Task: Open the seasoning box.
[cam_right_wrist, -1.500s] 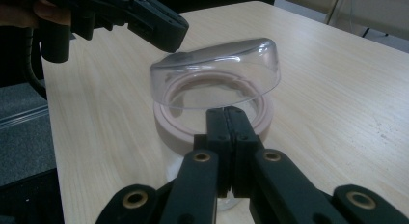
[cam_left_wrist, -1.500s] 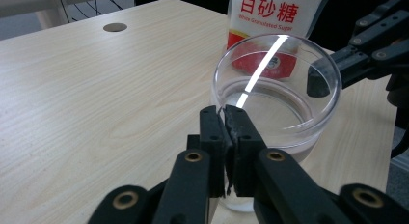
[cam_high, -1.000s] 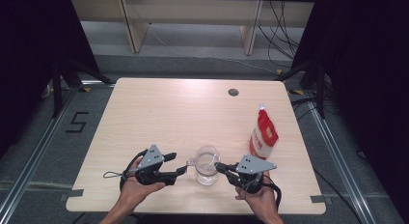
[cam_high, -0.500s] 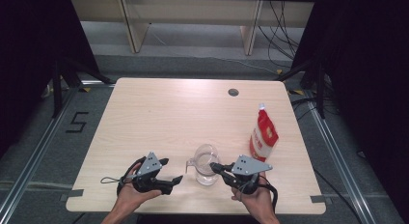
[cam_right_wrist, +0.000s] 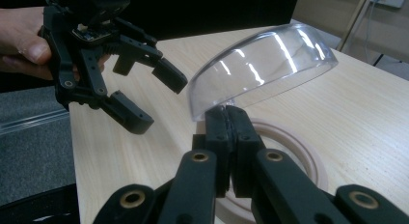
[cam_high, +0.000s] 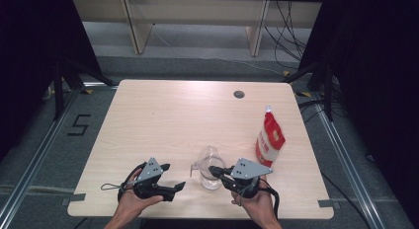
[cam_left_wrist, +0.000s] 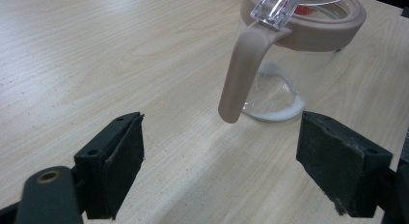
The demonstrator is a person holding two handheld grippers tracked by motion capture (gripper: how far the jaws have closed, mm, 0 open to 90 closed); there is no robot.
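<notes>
left hand-held gripper (cam_high: 174, 176): jaws just opened wide, empty, just beside jug (cam_high: 210, 169) handle | right hand-held gripper (cam_right_wrist: 226, 120): clamped on clear lid (cam_right_wrist: 263, 64), tilted above jug rim | jug on surface (cam_high: 173, 120)

A light wooden table (cam_high: 168, 120) with rounded corners stands on a grey floor (cam_high: 44, 160), a small dark round grommet hole (cam_high: 239, 95) near its far edge. Black curtains (cam_high: 34, 46) hang at both sides, leaving the edges of the room dark. Metal rails (cam_high: 29, 174) run along the floor on either side of the table, and the number five (cam_high: 79, 125) is marked in black tape to the left. Beyond the table stands pale wooden shelving (cam_high: 197, 12), with black cables (cam_high: 289, 26) trailing down at the right.
</notes>
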